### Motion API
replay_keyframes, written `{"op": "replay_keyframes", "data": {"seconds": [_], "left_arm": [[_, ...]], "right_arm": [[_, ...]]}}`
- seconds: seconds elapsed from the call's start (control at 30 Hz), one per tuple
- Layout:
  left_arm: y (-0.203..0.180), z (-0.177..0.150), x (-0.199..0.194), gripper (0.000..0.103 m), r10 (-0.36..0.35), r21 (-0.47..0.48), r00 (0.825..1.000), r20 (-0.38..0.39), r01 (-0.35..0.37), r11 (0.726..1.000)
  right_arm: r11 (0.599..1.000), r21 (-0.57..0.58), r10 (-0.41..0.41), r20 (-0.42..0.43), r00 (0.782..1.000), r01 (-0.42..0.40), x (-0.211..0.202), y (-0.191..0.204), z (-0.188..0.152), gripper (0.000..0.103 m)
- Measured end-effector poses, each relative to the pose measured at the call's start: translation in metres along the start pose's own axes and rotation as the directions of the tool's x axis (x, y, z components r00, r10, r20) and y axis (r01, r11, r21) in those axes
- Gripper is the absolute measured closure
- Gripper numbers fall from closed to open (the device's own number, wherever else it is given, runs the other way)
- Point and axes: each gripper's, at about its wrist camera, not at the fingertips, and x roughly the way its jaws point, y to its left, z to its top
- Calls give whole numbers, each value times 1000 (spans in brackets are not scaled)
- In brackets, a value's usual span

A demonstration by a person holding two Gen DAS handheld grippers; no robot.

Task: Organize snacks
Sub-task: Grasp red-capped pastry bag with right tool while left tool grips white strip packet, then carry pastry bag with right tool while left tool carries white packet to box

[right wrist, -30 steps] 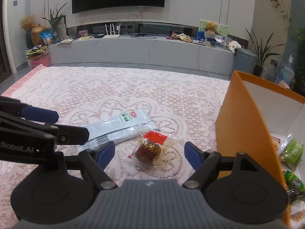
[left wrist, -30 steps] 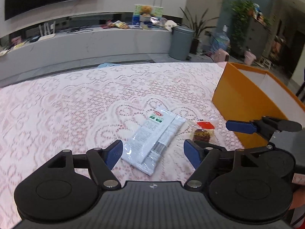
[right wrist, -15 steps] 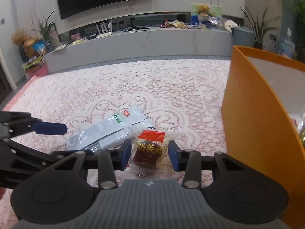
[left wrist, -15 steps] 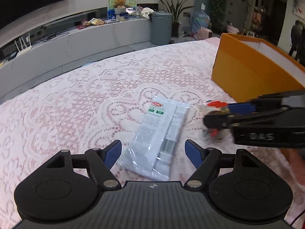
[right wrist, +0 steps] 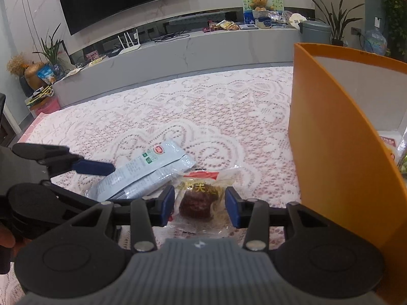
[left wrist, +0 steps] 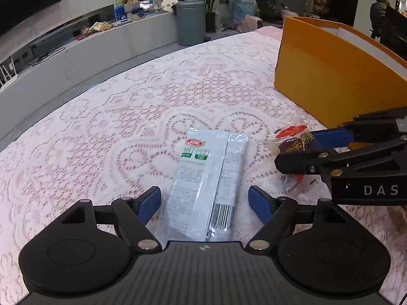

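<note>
Two snacks lie on the lace tablecloth [left wrist: 106, 117]. The white sachet [left wrist: 207, 175] sits lower centre of the left wrist view, lengthwise between the spread fingers of the left gripper [left wrist: 204, 202]; the jaws stand wide apart, touching nothing, evidently lined up to straddle the pack across its width.

The right gripper [right wrist: 200, 207] brackets the clear-wrapped brown snack [right wrist: 197, 200] at lower centre of its own view. Its blue pads sit just beside the dark lump, with wrapper film visible on either side; whether they already pinch the film cannot be told, though a gap shows at each pad.

The orange box [right wrist: 328, 152] stands at the right edge of both views, open top toward the cameras, other packets partly visible inside at far right. Judged destination for both items.

Legible writing: "DAS" on the right gripper body in the left view; yellow characters on the snack wrapper beneath a red band; a red oval logo, two green marks and a barcode on the sachet, text too small to read.
</note>
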Motion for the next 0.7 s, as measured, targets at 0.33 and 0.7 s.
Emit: {"op": "replay_keyframes", "data": {"seconds": [0.33,0.7], "left_arm": [[-4,-1,-1,23,2,-33,999,36,-1,999],[-27,-4,-17,47,102,-97,994,25,-99,990]], "right_arm": [[996,87,32,-32,999,-29,7,-11,0,57],[998,50,31,-30,999,-29,6,-10,2,60]]}}
